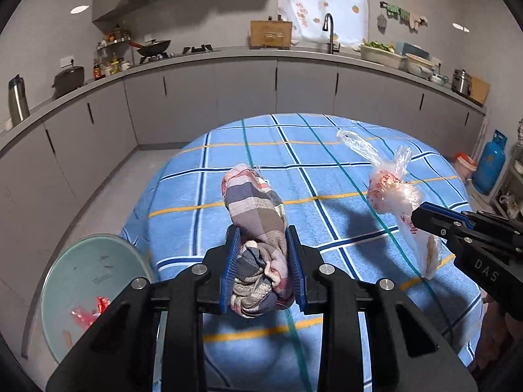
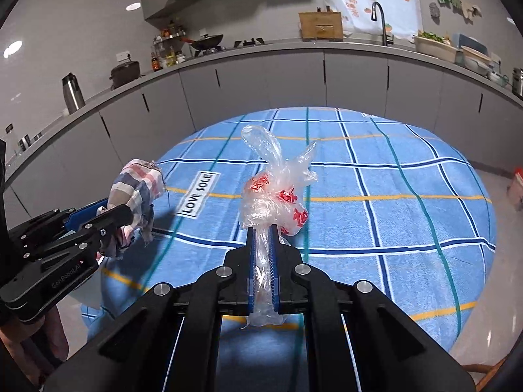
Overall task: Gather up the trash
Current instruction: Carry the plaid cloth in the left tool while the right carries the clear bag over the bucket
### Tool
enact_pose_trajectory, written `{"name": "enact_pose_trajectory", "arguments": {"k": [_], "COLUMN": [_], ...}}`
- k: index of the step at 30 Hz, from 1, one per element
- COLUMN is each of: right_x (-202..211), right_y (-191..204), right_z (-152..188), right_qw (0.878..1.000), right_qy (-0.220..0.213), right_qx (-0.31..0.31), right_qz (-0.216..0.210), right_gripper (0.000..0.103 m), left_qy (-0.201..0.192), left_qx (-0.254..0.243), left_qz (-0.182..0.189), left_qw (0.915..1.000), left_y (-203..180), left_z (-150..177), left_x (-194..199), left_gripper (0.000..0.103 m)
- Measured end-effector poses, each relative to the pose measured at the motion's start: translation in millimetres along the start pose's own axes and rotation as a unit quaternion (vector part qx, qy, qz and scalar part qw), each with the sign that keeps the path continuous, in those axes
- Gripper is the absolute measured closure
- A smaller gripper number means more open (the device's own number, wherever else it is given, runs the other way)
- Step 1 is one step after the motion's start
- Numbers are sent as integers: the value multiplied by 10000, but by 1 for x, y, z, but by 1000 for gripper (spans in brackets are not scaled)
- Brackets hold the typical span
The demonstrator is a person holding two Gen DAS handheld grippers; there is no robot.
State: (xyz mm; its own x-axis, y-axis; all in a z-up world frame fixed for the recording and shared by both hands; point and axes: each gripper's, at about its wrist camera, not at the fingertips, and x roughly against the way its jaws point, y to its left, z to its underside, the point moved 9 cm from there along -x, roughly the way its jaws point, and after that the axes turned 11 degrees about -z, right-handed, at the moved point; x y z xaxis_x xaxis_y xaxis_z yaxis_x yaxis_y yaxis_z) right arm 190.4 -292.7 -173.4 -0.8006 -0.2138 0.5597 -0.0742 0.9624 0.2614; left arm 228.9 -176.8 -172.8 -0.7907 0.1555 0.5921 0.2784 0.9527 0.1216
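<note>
The left tongs [image 1: 263, 263] clench a bunched checked cloth [image 1: 256, 215], partly open around it. The right tongs [image 2: 262, 263], nearly closed, pinch a clear plastic bag [image 2: 278, 192] above the blue-covered counter [image 2: 408, 202].

Both grippers [image 1: 264, 263] [image 2: 262, 269] clamped, raised.

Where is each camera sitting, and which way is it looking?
Left wrist view: sits on the left gripper, looking along its fingers at the checked cloth they clamp, above the blue table; the right gripper pokes in.
Right wrist view: sits on the right gripper, looking at the plastic bag it pinches; the left gripper pokes in.
Shared: table, cloth, bag, both grippers and the kitchen counter behind.
</note>
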Motion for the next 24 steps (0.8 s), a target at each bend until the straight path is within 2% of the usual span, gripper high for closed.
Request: {"name": "enact_pose_trajectory", "arguments": {"k": [24], "right_x": [6], "right_y": [92], "right_z": [-15], "right_qw": [9955], "right_qy": [-151], "right_qx": [646], "right_qz": [-676], "right_gripper": [95], "left_qy": [-258], "left_qx": [475], "left_qz": [-524], "left_qw": [9972], "left_y": [72], "left_z": [4], "left_x": [39], "left_gripper": [74]}}
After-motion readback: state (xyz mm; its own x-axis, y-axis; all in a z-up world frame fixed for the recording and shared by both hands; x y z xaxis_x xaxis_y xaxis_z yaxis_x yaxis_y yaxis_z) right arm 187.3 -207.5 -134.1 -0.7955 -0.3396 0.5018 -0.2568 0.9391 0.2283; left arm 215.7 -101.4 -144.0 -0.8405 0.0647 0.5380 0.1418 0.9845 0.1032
